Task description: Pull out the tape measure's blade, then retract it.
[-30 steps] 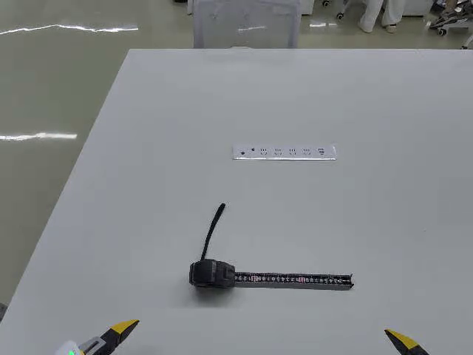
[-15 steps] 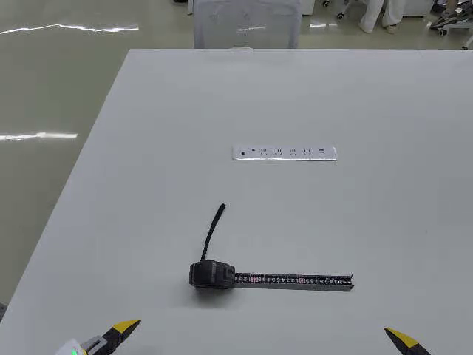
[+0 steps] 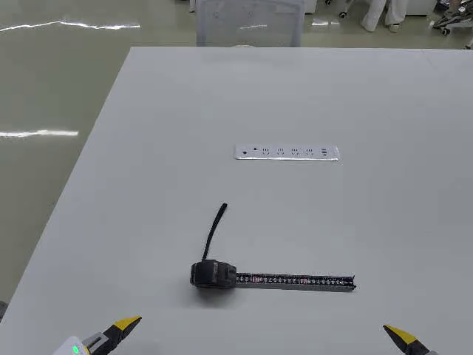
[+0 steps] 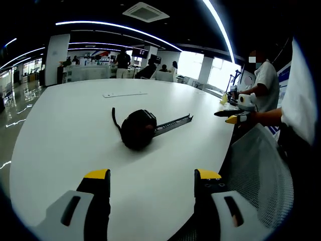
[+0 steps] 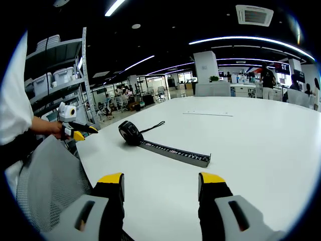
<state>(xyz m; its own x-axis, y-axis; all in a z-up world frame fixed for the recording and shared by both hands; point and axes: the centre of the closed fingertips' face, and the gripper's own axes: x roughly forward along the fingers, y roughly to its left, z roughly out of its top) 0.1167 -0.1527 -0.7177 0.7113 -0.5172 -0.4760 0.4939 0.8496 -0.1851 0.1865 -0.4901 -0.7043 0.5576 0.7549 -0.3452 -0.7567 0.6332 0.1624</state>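
Two spread wide, empty, largely cut off, left gripper point(image 4: 152, 174), right gripper point(image 5: 161, 177), tape measure point(image 3: 213, 274) untouched.

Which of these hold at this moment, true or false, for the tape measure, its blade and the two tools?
1. The blade of the tape measure lies pulled out on the table. True.
2. The left tool is shut on the tape measure. False: it is open and short of it, touching nothing.
3. The right tool is open and holds nothing. True.
4. The blade lies across the power strip. False: the strip lies apart, farther up the table.
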